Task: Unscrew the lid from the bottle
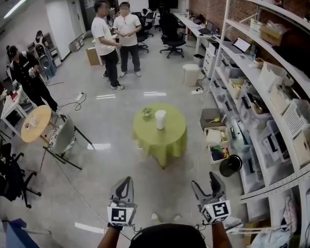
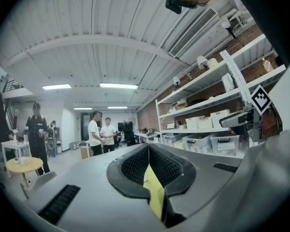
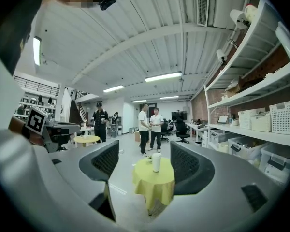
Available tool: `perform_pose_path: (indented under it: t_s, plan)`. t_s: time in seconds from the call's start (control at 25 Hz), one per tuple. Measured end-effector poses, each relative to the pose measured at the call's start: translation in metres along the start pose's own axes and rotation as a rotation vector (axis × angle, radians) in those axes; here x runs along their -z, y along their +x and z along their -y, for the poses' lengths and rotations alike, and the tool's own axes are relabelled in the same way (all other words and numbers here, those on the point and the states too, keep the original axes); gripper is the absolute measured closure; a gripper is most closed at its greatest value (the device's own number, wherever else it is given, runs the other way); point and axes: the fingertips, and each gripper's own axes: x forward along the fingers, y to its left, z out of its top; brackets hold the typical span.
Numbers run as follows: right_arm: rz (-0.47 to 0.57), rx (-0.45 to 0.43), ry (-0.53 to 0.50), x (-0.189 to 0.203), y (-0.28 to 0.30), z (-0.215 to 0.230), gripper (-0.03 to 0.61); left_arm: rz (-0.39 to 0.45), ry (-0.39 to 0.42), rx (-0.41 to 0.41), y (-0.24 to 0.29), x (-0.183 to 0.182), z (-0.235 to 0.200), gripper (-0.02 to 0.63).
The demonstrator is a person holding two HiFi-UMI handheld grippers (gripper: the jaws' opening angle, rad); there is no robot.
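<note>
- Yellow-green cloth covers a small round table (image 1: 163, 138) at the centre of the head view, on the grey floor.
- A white cylindrical bottle (image 1: 160, 119) stands upright on that cloth, near the table's upper middle. A small green object (image 1: 146, 112) sits just beside it to the upper left. The bottle's lid is too small to make out separately.
- The left gripper (image 1: 125, 182) sits at the bottom of the head view, left of centre. Its jaws are clenched together with nothing between them, and in the left gripper view only a sliver of yellow-green cloth shows through the slit.
- The right gripper (image 1: 204, 182) sits at the bottom of the head view, right of centre. Its jaws stand apart and hold nothing.
- Both grippers are well apart from the bottle, which lies above and between them in the head view.
- In the right gripper view the bottle and table appear in the gap between the two black ribbed pads (image 3: 108, 161), far off and untouched.
- Two people in white shirts (image 1: 116, 35) stand in the upper centre of the head view, well beyond the table.
- White shelving with storage bins (image 1: 258, 102) fills the right side.
</note>
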Motion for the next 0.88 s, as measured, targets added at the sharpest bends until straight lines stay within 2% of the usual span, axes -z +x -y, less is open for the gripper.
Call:
perform_pose_path:
  t_s: [0.08,0.2,0.44,0.6,0.8,0.88]
  plan:
    - [-0.018,-0.009,0.002,0.003,0.005,-0.003,0.204,-0.011,-0.004,0.006,0.001,0.004,-0.002,0.595]
    - [-0.036,-0.018,0.001,0.005,0.011,-0.008,0.176,-0.023,-0.001,0.016,0.004,0.008,-0.005,0.595]
    - [-0.065,-0.034,-0.032,0.008,0.025,-0.026,0.156,-0.019,-0.021,0.024,0.005,0.02,-0.02,0.595]
    - [-0.088,-0.009,-0.045,0.014,0.024,-0.038,0.156,-0.04,-0.082,0.04,-0.003,0.035,-0.031,0.595]
    - [-0.124,0.035,-0.037,0.025,0.024,-0.046,0.156,-0.052,-0.045,0.092,0.001,0.05,-0.042,0.595]
    - [-0.128,0.046,-0.034,0.025,0.027,-0.044,0.16,-0.049,-0.054,0.093,0.005,0.051,-0.047,0.595]
